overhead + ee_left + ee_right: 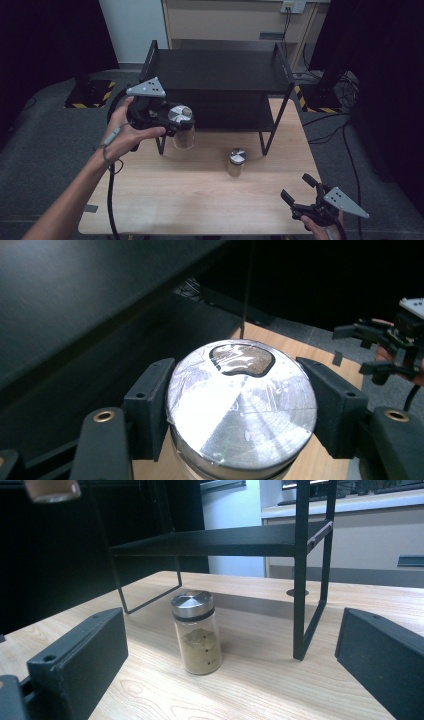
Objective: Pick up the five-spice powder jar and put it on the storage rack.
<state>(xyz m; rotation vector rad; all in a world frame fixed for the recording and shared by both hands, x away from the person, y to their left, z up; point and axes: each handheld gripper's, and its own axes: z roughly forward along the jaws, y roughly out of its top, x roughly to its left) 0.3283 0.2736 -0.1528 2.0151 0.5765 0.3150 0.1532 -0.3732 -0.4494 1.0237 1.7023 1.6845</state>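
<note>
A glass spice jar with a silver lid (183,134) hangs in the air at the front left leg of the black rack (215,70). My left gripper (179,116) is shut on its lid. In the left gripper view both jaws press the sides of the lid (240,410), which has a dark shaker opening. A second jar (236,161), holding brownish powder, stands upright on the wooden table (200,195) in front of the rack. My right gripper (296,186) rests open near the front right corner. It faces that jar (196,632) from a distance, nothing between its jaws.
The two-level black metal rack (220,542) stands at the back of the table, both shelves bare. Its thin right front leg (299,605) stands just behind and right of the standing jar. Grey carpet surrounds the table; cabinets line the far wall.
</note>
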